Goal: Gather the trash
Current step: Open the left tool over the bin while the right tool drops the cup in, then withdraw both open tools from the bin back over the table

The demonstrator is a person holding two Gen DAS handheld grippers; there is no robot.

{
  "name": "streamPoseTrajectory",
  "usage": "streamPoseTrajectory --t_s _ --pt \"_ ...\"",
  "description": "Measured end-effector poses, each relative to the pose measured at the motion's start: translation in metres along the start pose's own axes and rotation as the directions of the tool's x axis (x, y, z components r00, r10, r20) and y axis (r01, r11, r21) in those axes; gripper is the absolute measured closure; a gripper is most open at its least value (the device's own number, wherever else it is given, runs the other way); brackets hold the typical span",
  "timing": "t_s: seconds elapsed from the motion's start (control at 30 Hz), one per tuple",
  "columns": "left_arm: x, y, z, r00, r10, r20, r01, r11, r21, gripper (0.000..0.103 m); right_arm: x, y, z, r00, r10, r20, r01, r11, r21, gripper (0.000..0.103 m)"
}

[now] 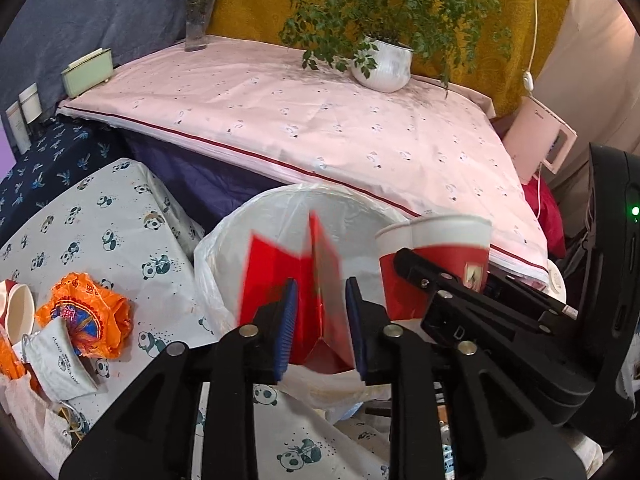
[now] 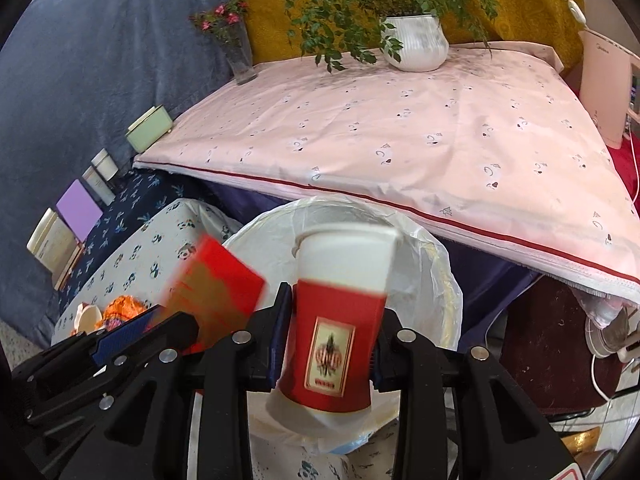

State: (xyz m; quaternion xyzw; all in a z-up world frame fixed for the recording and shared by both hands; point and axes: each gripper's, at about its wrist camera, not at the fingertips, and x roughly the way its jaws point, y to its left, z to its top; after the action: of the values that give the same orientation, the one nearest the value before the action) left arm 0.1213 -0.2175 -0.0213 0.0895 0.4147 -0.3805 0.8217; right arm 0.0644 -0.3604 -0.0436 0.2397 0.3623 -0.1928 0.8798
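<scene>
Orange crumpled plastic bag (image 1: 88, 316) lies at the far left of the left wrist view on a panda-print cloth (image 1: 100, 208). A white drawstring pouch (image 1: 60, 356) touches its lower edge, and an empty white cup (image 1: 18, 312) lies on its side just beside it. All three are loose on the cloth and well apart from both tools.

Next to the right stands a bin lined with a white bag (image 1: 224, 264), its mouth open.

The left gripper (image 1: 322, 312) is poised over that mouth. Its blue pads stand apart. A flattened red carton (image 1: 276, 276) sits between them, motion-blurred and tilted, directly above the liner. No pad is seen pressing on it, so the carton is judged not to be gripped.

Further right, the right gripper (image 2: 328, 332) is closed on a red and white paper cup (image 2: 340, 280). The pads bear on the red lower half from both sides, and the cup's wall is visibly squashed. The cup is held roughly upright, rim up, over the right part of the bin opening, just beside the carton.

Behind the bin, a pink cloth (image 1: 320, 120) covers a raised surface. On it stand a glass vase of flowers (image 1: 198, 20) at the left and a white potted plant (image 1: 384, 64) at the right.
</scene>
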Motion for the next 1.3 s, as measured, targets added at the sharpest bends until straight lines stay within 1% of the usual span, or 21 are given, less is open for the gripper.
streamPoseTrajectory --t_s 0.07,0.13,0.2,0.37,0.47,0.73,1.1,1.3 --pt "0.001 0.006 -0.001 1.0 0.01 -0.005 -0.01 1.0 -0.02 0.069 0.004 0.0 0.001 1.0 0.003 -0.006 -0.002 1.0 0.012 0.071" --pt "0.0 0.012 -0.002 1.0 0.02 -0.003 -0.02 0.999 -0.035 0.061 0.006 0.0 0.002 1.0 0.003 -0.01 -0.002 1.0 0.014 0.07" --pt "-0.001 0.017 -0.002 1.0 0.028 0.001 -0.028 0.999 -0.044 0.058 0.007 0.002 0.002 1.0 0.005 -0.009 -0.005 1.0 0.009 0.07" --pt "-0.005 0.024 -0.003 0.999 0.037 0.007 -0.037 0.998 -0.06 0.058 0.006 0.009 0.0 1.0 0.005 -0.007 -0.005 1.0 -0.009 0.069" --pt "-0.009 0.028 -0.005 0.999 0.039 0.01 -0.039 0.997 -0.072 0.058 0.002 0.014 0.0 1.0 0.012 -0.003 -0.013 1.0 -0.016 0.066" --pt "-0.026 0.041 -0.013 0.998 0.056 0.024 -0.054 0.993 -0.102 0.058 -0.009 0.033 -0.004 0.999 0.037 0.006 -0.037 0.998 -0.046 0.065" --pt "-0.058 0.07 -0.032 0.992 0.116 0.048 -0.106 0.979 -0.171 0.058 -0.023 0.063 -0.017 0.998 0.069 0.0 -0.069 0.991 -0.115 0.064" --pt "-0.077 0.094 -0.05 0.985 0.167 0.052 -0.152 0.962 -0.228 0.057 -0.03 0.083 -0.028 0.996 0.087 -0.016 -0.088 0.983 -0.159 0.064"
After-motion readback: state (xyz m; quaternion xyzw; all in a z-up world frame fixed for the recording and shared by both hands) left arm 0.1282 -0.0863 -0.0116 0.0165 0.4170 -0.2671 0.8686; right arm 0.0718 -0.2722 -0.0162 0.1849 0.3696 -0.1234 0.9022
